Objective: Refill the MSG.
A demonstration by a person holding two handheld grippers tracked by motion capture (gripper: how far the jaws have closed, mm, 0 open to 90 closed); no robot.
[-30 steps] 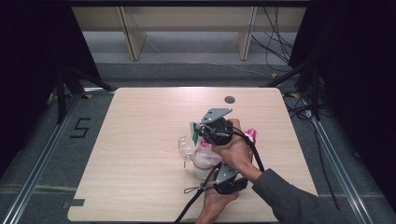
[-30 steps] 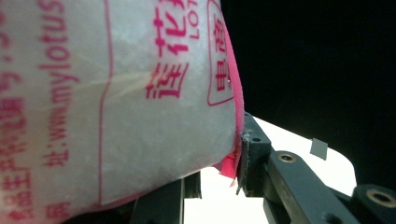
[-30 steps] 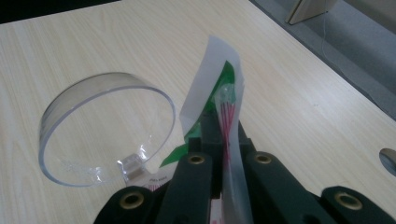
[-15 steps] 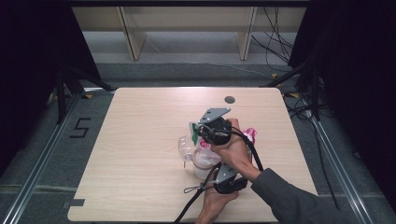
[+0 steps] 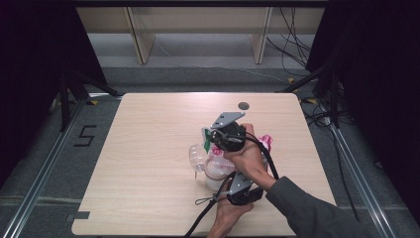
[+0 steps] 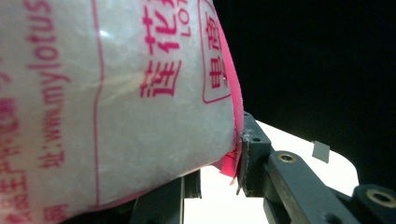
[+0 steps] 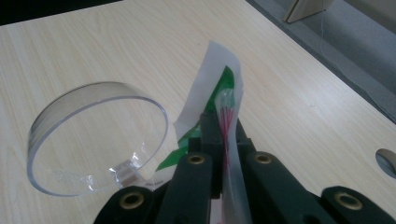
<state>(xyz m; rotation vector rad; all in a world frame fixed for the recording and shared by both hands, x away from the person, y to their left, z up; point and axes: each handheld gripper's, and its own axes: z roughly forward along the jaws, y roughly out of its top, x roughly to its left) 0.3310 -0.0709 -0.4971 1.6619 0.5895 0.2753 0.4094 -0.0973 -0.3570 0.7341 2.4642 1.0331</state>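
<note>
Nothing has shifted: my left gripper (image 5: 233, 181) still clamps the bag (image 6: 116, 102), my right gripper (image 7: 224, 116) pinches its top at twelve o'clock, ready for pouring.

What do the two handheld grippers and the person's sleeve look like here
Both are black handheld tools. The right gripper and the left gripper each carry a grey three-cornered plate on top. A black cable loops from the right one, and another trails off the table's near edge. In the right gripper view the jaws are black link arms with brass-coloured pivot pins. The right arm wears a dark grey sleeve.
</note>
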